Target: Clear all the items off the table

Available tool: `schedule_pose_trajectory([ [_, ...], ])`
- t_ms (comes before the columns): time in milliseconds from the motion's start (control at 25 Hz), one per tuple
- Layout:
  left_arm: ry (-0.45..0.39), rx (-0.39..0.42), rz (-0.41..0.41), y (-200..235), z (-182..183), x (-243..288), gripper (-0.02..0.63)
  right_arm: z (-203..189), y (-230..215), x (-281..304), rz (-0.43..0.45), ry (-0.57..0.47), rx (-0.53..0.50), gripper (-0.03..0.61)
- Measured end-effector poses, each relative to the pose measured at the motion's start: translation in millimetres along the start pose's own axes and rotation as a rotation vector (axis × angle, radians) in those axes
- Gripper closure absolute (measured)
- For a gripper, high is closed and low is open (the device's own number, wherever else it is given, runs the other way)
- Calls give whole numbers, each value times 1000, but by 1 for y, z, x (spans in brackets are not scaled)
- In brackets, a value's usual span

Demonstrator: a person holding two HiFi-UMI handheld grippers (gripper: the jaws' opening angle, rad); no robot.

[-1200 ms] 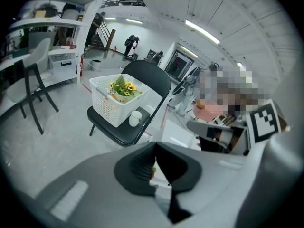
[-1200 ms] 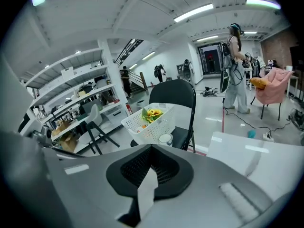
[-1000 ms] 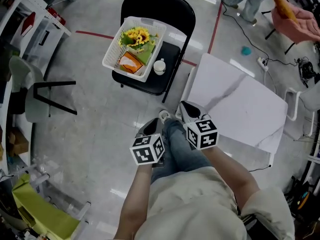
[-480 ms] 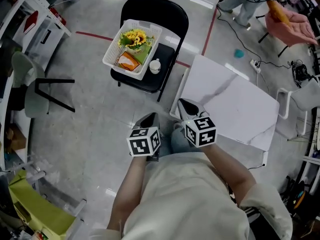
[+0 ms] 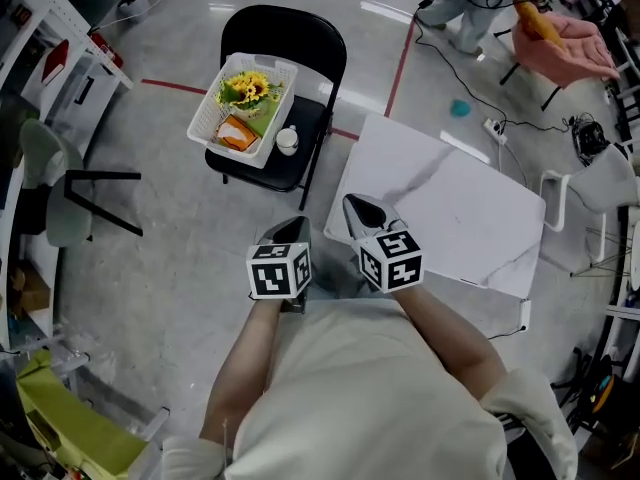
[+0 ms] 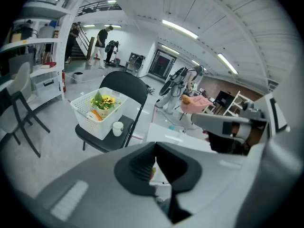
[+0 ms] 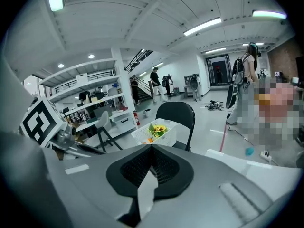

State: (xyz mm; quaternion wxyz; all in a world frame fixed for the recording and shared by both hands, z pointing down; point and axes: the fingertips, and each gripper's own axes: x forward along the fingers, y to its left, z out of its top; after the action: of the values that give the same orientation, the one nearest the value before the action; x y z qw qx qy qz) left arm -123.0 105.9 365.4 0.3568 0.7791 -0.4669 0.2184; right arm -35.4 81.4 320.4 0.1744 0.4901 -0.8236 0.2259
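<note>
1. Left gripper point(image 5: 290, 230) and right gripper point(image 5: 358, 208) are held close to the person's torso, both with jaws pressed together and nothing between them. That matches a second ago, but both now sit lower and nearer the body, and the jeans between them are out of sight.
2. White marble table point(image 5: 470, 218) is at 2 o'clock from the grippers, and has slid left in the head view.
3. Black folding chair point(image 5: 300, 38) is at 11 o'clock, further left than before.
4. White basket point(image 5: 211, 94) rests on the chair seat, holding sunflowers point(image 5: 247, 88) and an orange packet point(image 5: 235, 134).
5. White cup point(image 5: 287, 141) stands on the seat just beside the basket, outside it.
</note>
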Motion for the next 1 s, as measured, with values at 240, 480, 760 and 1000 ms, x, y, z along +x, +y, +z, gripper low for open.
schedule_pose_trajectory([
  [240,2,1,-6,-48,-4,15,604,-7,-39,-38,-10,-2,-17,580],
  [480,17,46,-27,-103,-14,31,605,-14,-73,-74,-13,-8,-31,580],
  [760,9,91,-48,-155,-18,41,604,-27,-105,-108,-18,-17,-35,580],
  [1000,11,117,-56,-191,-34,47,604,-44,-125,-135,-16,-27,-20,580],
])
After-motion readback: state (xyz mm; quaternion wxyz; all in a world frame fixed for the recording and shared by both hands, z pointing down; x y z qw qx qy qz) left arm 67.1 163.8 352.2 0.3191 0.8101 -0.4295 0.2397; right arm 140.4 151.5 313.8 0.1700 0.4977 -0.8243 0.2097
